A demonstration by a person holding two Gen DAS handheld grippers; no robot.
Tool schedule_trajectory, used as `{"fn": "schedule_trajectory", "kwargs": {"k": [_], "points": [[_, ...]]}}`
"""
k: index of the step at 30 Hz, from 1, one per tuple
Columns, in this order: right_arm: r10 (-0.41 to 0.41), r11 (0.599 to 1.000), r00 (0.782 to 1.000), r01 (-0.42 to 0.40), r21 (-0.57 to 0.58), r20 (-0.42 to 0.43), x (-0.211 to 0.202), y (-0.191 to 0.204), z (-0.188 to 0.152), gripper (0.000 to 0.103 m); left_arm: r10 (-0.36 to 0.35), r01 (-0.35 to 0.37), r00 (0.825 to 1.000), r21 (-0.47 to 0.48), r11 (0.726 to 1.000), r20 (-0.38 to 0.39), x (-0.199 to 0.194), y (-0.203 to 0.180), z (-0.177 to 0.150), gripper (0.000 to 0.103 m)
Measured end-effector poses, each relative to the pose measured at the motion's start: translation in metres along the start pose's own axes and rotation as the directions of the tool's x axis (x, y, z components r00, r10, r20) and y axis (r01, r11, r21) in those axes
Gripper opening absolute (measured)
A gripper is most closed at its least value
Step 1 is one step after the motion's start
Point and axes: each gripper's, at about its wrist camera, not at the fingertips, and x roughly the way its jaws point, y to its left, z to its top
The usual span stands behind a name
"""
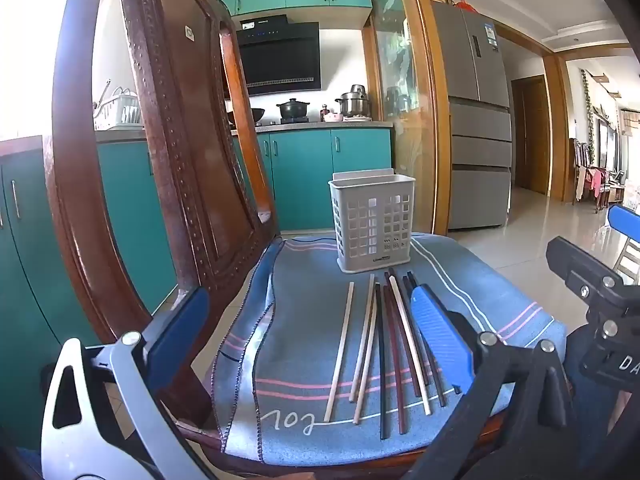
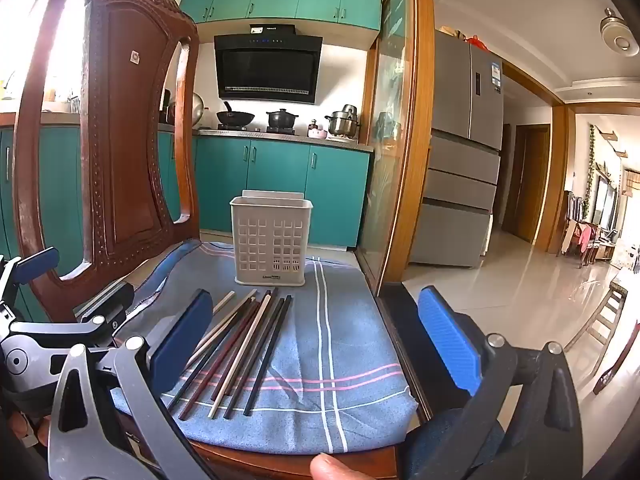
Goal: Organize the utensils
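Note:
Several chopsticks, pale wood, dark red and black, lie side by side on a blue striped cloth over a chair seat. A white perforated utensil holder stands upright just beyond their far ends. My left gripper is open and empty, held above the near ends. In the right wrist view the chopsticks lie fanned before the holder. My right gripper is open and empty, above the cloth. The left gripper shows at the left edge.
A carved wooden chair back rises at the left of the seat. A glass sliding door with a wooden frame stands to the right. Teal kitchen cabinets and a stove with pots are behind. A fridge stands further right.

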Motion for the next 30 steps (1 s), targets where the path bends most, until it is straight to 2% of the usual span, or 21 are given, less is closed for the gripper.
{"fn": "schedule_trajectory", "kwargs": {"k": [30], "points": [[-0.001, 1.000, 1.000, 0.000, 0.011, 0.013, -0.0001, -0.0039, 0.0007, 0.100, -0.002, 0.002, 1.000, 0.001, 1.000, -0.013, 0.0046, -0.0025, -0.0038, 0.100]]}}
